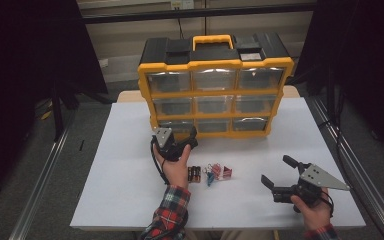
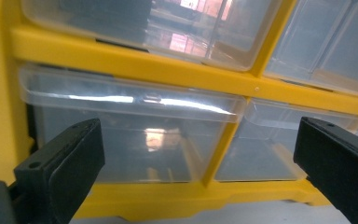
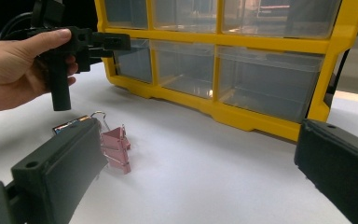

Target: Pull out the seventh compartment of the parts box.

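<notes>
A yellow and black drawer organizer stands at the back of the white table, with clear plastic drawers in three rows. My left gripper is open and held close in front of the bottom-left drawer, its jaws wide apart and empty; the same gripper shows by that drawer in the right gripper view. My right gripper is open near the front right of the table, with nothing between its jaws. Pink binder clips and a small pack of batteries lie between the two hands.
A blue clip lies beside the pink binder clips. The white table has bare room on its left and along the front. Dark curtains and metal rails flank the table on both sides.
</notes>
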